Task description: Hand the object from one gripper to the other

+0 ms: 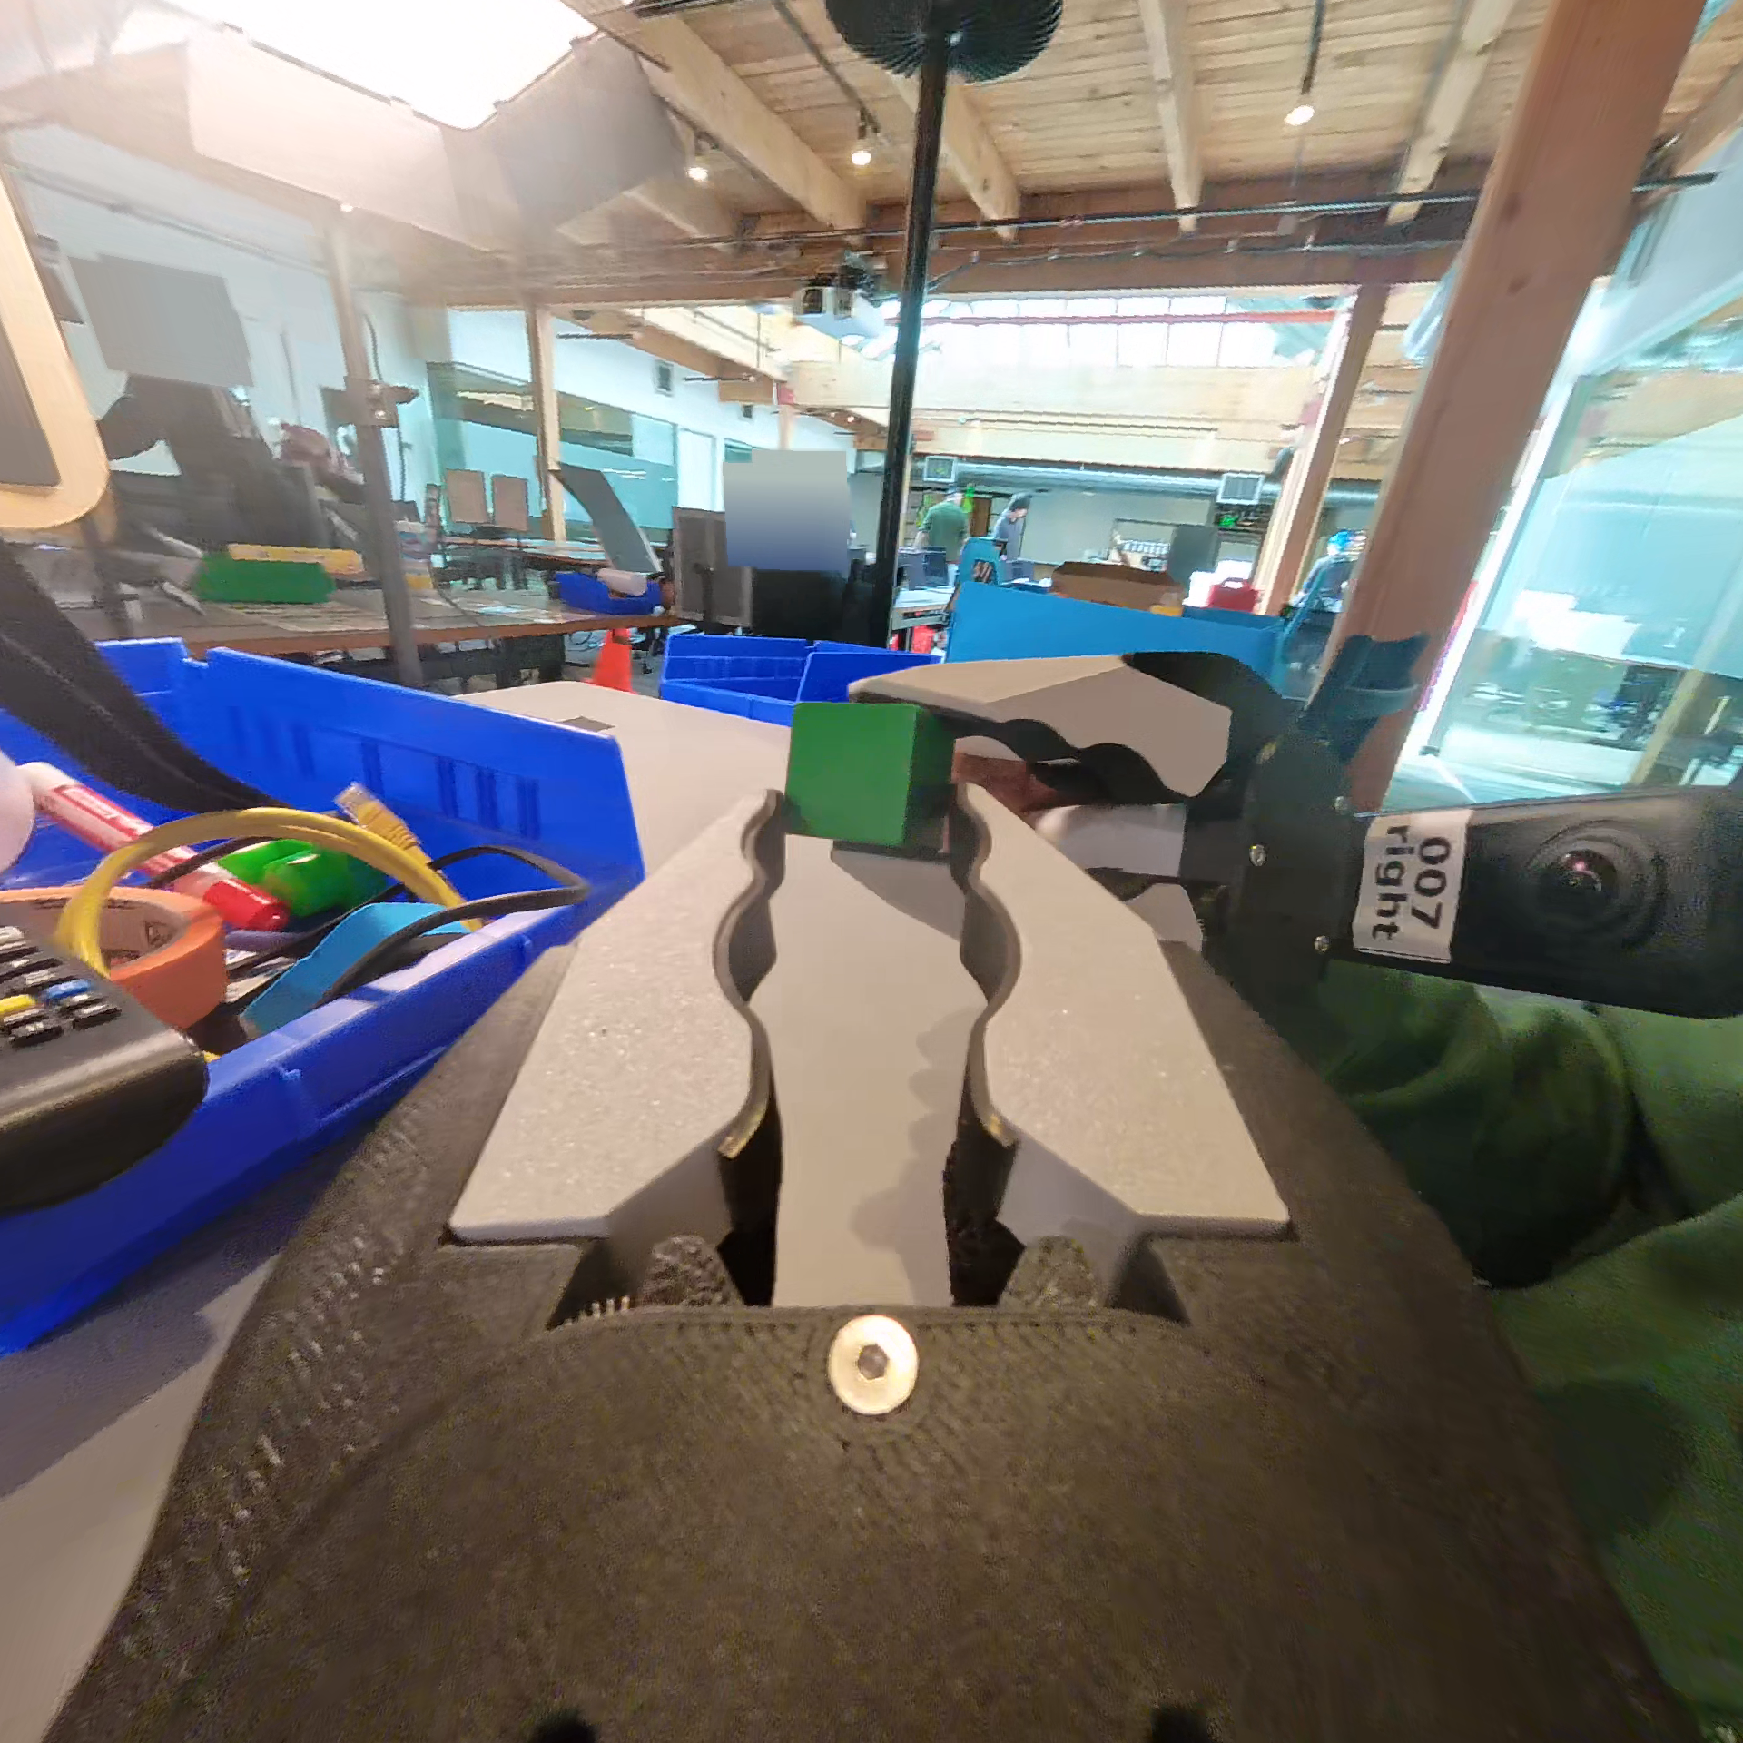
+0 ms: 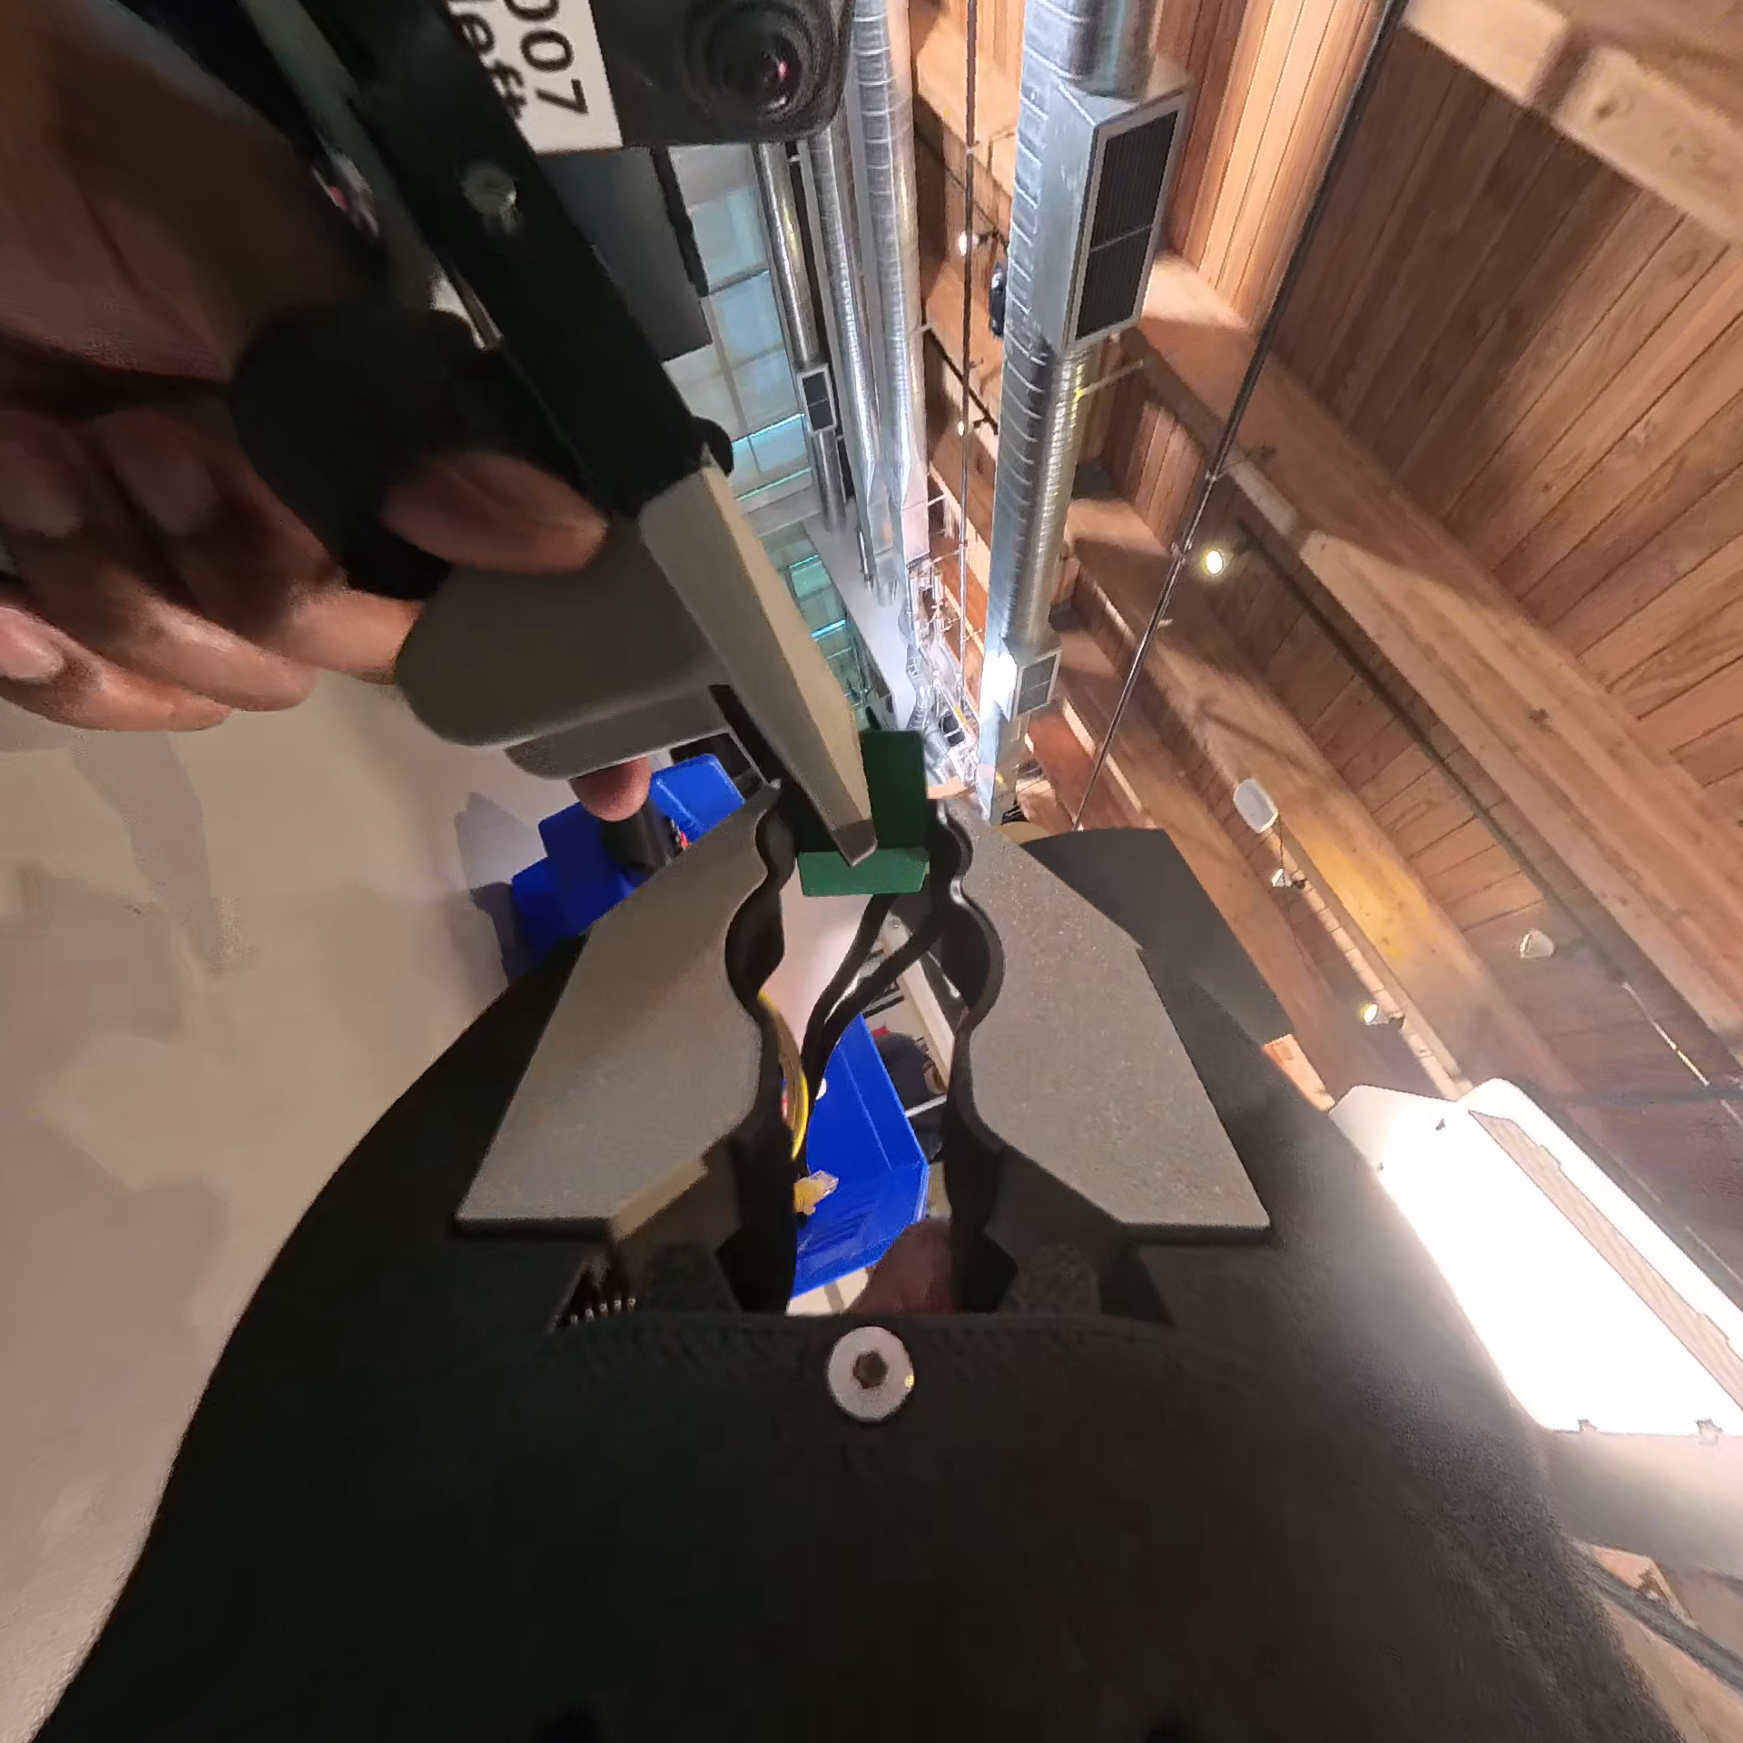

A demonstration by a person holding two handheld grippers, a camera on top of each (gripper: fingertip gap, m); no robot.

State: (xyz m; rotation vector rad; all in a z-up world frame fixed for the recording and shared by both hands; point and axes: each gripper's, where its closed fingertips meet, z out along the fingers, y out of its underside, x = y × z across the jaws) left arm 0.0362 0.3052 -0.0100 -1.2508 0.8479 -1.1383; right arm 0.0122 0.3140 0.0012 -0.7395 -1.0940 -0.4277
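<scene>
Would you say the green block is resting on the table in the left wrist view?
No, the green block is held in the air between gripper fingertips.

Your left gripper (image 1: 868,830) wears matt, grainy grey plastic fingers (image 1: 641,1019) on a rough, layered black printed body. The small green block (image 1: 854,769) looks smooth and satin. The blue plastic bin (image 1: 415,755) shines slightly; the grey worktop (image 1: 651,745) is matt.

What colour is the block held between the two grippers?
Green. The block shows best in the left wrist view, at the left gripper's fingertips.
</scene>
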